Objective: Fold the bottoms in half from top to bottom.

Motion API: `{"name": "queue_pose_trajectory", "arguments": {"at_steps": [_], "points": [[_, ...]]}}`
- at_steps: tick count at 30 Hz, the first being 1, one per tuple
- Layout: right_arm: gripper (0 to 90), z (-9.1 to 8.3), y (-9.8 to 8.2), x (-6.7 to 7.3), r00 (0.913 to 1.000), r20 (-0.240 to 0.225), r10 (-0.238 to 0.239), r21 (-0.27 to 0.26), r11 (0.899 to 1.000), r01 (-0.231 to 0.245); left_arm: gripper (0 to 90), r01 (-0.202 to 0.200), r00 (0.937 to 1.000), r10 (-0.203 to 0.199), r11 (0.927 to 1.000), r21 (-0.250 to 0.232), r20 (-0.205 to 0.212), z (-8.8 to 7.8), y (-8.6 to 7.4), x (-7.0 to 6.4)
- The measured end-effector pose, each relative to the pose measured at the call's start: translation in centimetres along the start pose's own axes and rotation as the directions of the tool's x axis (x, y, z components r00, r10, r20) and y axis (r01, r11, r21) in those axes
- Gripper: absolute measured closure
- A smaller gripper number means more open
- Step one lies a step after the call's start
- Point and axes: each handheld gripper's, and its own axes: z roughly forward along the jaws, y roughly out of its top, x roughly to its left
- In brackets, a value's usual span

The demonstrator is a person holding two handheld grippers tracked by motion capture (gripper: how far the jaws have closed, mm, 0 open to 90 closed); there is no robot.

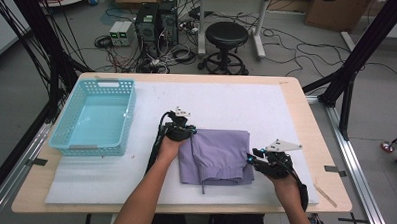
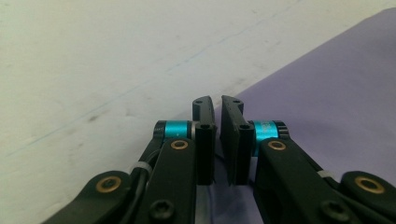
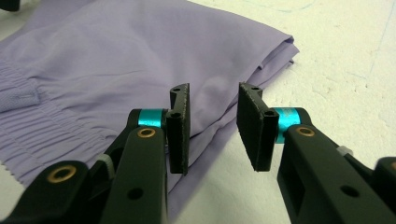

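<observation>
Folded lilac garment [image 1: 217, 156] lying on the white mat [image 1: 227, 100] of the table [image 1: 313, 141], right of the turquoise basket [image 1: 97, 116]. Left gripper [image 2: 217, 109] at the garment's far-left corner, fingers nearly together with a thin gap, nothing visibly clamped. Right gripper [image 3: 212, 126] at its right edge, fingers apart, straddling the fabric edge.

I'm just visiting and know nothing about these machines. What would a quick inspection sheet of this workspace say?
Surface: wooden table under a white mat.
Job's things: folded lilac garment, elastic waistband toward the person.
Clutter: empty turquoise basket at the left; tape marks on the table edge.
Grippers: left claw nearly shut at the garment's left edge, with no cloth seen between its jaws; right claw open over the garment's right edge.
Cables: black leads trail from both claws along the forearms.
Surroundings: black stool, computer towers, floor wiring, black frame struts.
</observation>
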Motion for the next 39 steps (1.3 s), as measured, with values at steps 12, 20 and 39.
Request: {"name": "queue_pose_trajectory", "arguments": {"at_steps": [12,20,39], "points": [[69.6,0.6,0.2,-1.0,0.9983,0.039,0.042,-0.003,0.999,-0.042,56.2,0.136,0.9857,-0.11,0.9664,-0.218,0.128,-4.9,-2.2,1.0],[53.0,0.8,0.7,-0.5,0.9997,0.022,0.009,-0.029,1.0,-0.008,30.9,0.206,0.9703,-0.158,0.9384,-0.278,0.183,-7.5,-4.8,0.9],[21.5,-2.1,1.4,-2.3,0.9971,0.075,0.009,-0.116,0.993,0.0,23.8,0.149,0.9774,-0.091,0.9352,-0.321,0.191,-10.7,-6.2,0.2]]}}
